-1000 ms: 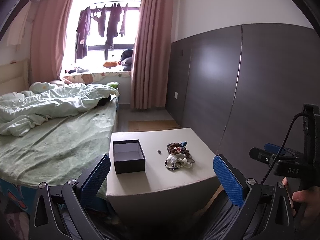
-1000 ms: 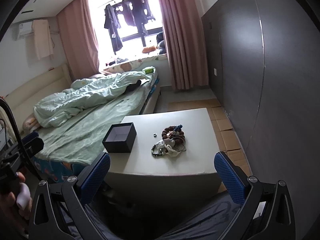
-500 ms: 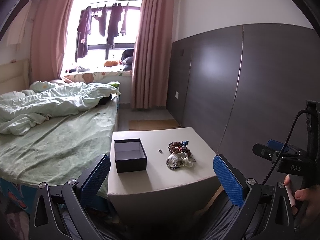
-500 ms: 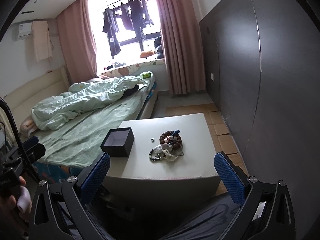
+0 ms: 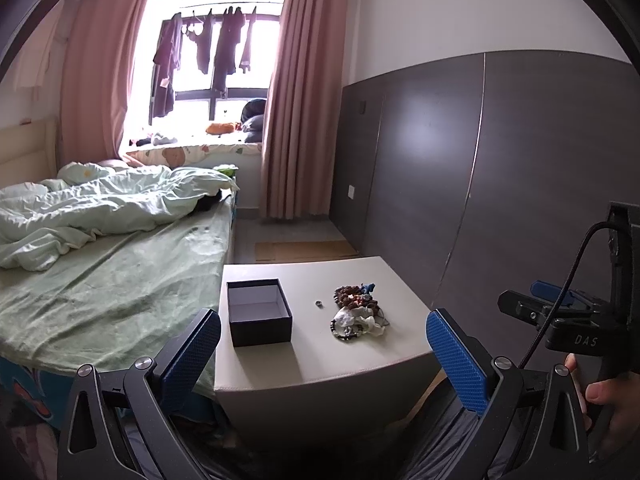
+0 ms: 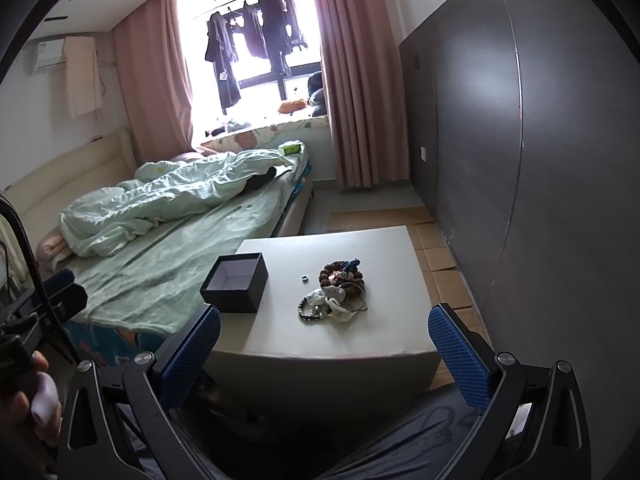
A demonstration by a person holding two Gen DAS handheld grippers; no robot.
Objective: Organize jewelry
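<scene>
A pile of jewelry [image 5: 357,313] with bead bracelets lies on a white square table [image 5: 328,364]; it also shows in the right wrist view [image 6: 338,292]. A small ring [image 5: 318,303] lies alone to its left, also in the right wrist view [image 6: 305,278]. An open empty black box [image 5: 258,311] stands left of the ring, also in the right wrist view [image 6: 236,287]. My left gripper [image 5: 322,354] is open and empty, short of the table's near edge. My right gripper [image 6: 324,354] is open and empty, also short of the table.
A bed [image 5: 100,280] with a green sheet and crumpled duvet stands against the table's left side. A dark panelled wall [image 5: 500,184] runs close on the right. Cardboard sheets [image 6: 436,256] lie on the floor by the wall. The other gripper [image 5: 560,320] shows at the right edge.
Both grippers have shifted slightly, and the table and jewelry sit a little nearer in the views. Nothing was taken hold of; both stay open.
</scene>
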